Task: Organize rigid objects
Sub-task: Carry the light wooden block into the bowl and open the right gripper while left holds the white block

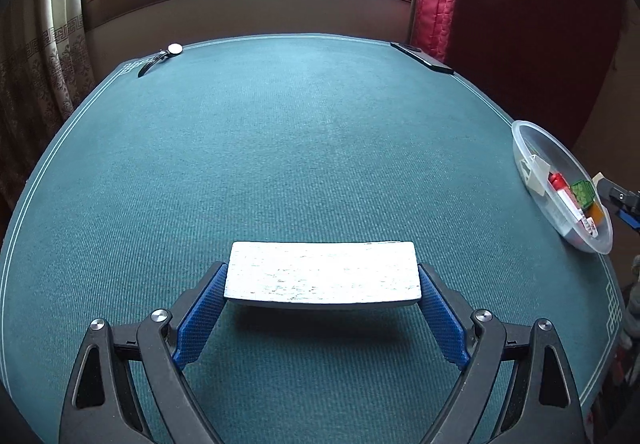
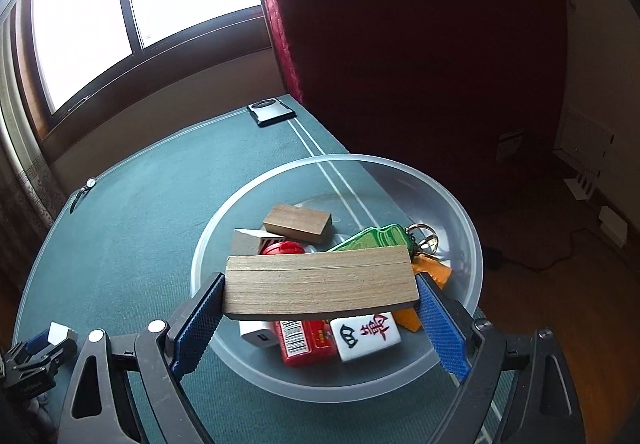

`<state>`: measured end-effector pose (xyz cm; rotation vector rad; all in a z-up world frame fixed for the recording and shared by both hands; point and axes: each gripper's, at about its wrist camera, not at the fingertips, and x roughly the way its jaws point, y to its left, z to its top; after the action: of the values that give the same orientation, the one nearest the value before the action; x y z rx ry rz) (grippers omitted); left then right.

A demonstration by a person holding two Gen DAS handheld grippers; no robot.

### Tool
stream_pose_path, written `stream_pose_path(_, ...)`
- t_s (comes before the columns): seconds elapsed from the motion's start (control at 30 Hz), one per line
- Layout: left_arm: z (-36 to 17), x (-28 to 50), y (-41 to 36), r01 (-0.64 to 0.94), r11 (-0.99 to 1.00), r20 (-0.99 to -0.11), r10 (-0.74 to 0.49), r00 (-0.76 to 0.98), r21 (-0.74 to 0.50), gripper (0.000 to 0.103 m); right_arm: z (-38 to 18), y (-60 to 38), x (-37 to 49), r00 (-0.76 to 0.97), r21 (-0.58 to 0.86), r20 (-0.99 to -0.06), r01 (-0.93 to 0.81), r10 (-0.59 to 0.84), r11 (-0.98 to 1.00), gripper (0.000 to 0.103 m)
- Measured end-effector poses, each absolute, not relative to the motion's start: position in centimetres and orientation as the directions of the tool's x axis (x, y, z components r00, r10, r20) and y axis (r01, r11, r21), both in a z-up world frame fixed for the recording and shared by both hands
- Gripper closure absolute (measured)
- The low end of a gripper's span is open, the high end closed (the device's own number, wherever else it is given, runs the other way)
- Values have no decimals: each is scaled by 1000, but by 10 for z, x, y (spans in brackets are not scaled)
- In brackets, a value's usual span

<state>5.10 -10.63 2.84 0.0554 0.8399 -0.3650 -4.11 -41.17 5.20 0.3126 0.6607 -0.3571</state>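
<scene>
My left gripper (image 1: 322, 278) is shut on a flat white block (image 1: 322, 276), held a little above the green table. My right gripper (image 2: 320, 286) is shut on a wooden block (image 2: 320, 282) and holds it over the clear plastic bowl (image 2: 460, 212). Inside the bowl lie a smaller wooden block (image 2: 298, 222), a white wedge (image 2: 248, 242), a red box (image 2: 306, 340), a mahjong tile (image 2: 366, 334), a green tag (image 2: 370, 238) with a key ring, and an orange piece (image 2: 434, 270). The same bowl (image 1: 536, 140) shows at the far right of the left wrist view.
A wristwatch (image 1: 162, 56) lies at the table's far left corner and a dark flat device (image 1: 422, 58) at the far right corner. The bowl sits close to the table's right edge (image 2: 308, 140). A window and red curtain stand behind the table.
</scene>
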Motion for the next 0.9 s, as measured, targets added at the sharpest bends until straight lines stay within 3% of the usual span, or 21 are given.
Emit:
stream_pose_path(0.43,30,41,-139,397,914,-742,-326,586,-88,12,40,-433,-41,724,180,-654,432,-221,884,9)
stream_pose_path(0.9,44,35,-179,477,876,-736,-364,571,-63,12,49,-447,-71,751,183,-594,473,-286,862,5)
